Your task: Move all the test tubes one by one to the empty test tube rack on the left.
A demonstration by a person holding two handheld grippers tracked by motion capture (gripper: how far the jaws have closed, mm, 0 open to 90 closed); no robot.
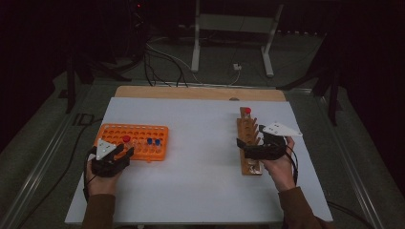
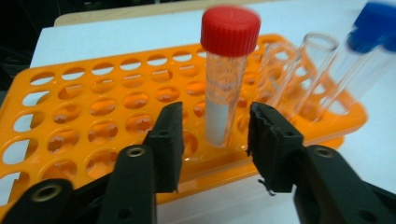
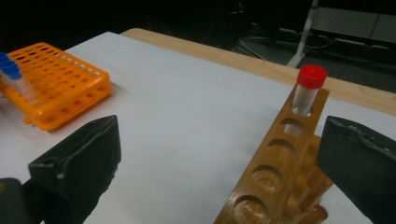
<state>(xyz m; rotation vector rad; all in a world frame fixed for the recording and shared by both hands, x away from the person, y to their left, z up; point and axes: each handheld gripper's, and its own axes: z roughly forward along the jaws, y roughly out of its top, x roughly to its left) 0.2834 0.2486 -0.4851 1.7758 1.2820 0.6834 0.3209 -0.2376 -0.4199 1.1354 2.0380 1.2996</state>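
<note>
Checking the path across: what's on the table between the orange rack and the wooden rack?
Nothing: the high view shows bare white table between the orange rack and the wooden rack.

No text, label, brand or number can be read anywhere in these views. The red-capped tube (image 2: 224,79) in the orange rack (image 2: 70,116) has a blank white patch with no writing on it, and faint marks on its clear wall are too blurred to read.

Open tongs (image 3: 219,158) flank wooden rack (image 3: 275,172) holding red-capped tube (image 3: 308,91).
</note>
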